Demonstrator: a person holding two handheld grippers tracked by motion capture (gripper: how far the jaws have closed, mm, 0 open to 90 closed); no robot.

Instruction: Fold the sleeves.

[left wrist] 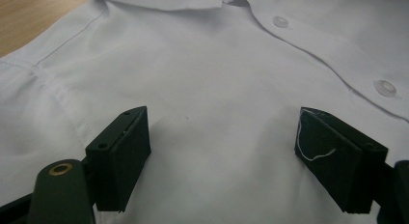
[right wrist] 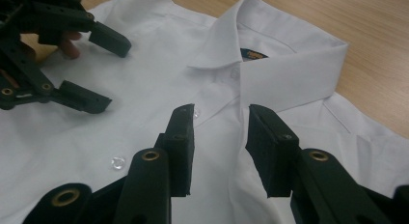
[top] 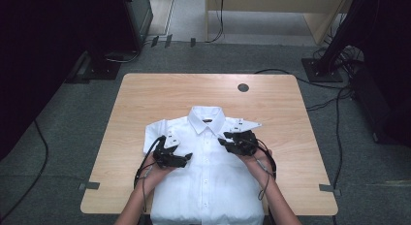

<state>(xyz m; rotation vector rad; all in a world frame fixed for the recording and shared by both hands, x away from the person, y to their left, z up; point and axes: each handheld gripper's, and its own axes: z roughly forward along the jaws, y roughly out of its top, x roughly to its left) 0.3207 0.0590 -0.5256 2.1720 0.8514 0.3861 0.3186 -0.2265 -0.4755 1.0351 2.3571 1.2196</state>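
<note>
Grey carpet surrounds a light wooden table (top: 145,94) on which a white button-up shirt (top: 208,181) lies face up, its hem at the near edge and its collar (top: 207,119) pointing away. Nearest, the person's forearms come in over the hem. Above the chest, the left gripper (top: 185,157) hovers with its jaws spread wide, nothing between them. Across the button placket, the right gripper (top: 224,141) holds its jaws narrowly apart just above the cloth, gripping nothing. Farther off, a dark round grommet (top: 243,88) sits in the tabletop.
</note>
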